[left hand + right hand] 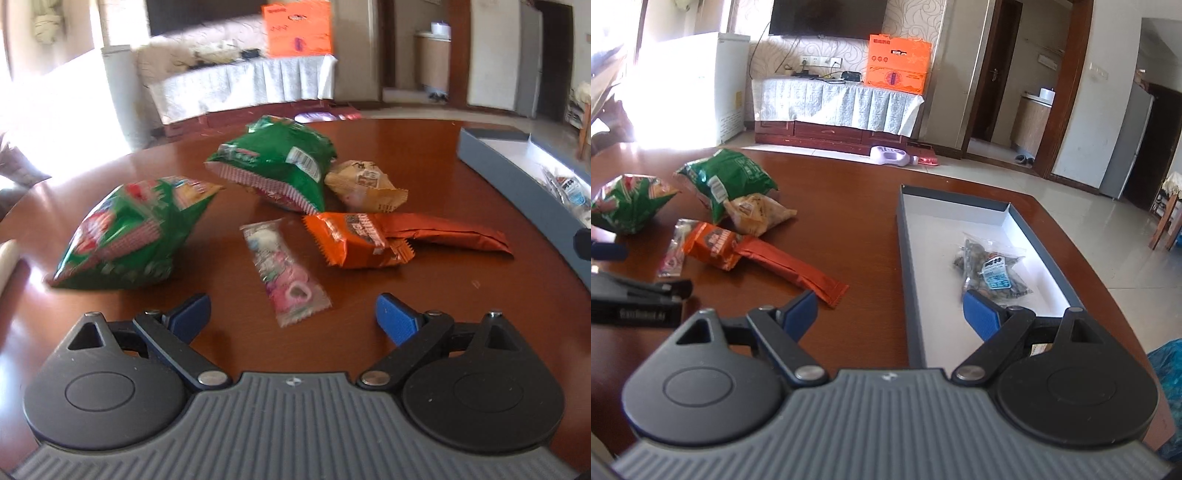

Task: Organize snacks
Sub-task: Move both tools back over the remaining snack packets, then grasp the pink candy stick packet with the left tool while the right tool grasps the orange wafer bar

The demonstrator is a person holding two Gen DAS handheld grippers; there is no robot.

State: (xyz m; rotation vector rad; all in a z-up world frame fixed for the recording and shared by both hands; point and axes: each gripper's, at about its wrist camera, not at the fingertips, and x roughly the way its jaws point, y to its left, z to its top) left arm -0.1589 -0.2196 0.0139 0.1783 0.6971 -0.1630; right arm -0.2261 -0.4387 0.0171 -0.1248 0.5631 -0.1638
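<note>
Several snack packets lie on the brown table [424, 147]. In the left wrist view I see two green bags [122, 232] [277, 158], a tan packet [365, 184], an orange packet [358, 240] on a long orange-brown bar [450, 232], and a clear pink candy packet [284, 273]. My left gripper [291, 317] is open just short of the candy packet, nothing between its fingers. My right gripper [890, 314] is open and empty over the near left wall of the grey box [908, 280]. A clear packet of dark snacks [991, 267] lies inside the box.
The left gripper's black body [635, 299] shows at the left edge of the right wrist view. Beyond the table stand a cloth-covered cabinet [834, 103] with an orange carton [899, 62], and a doorway to the right. The table's right edge runs close beside the box.
</note>
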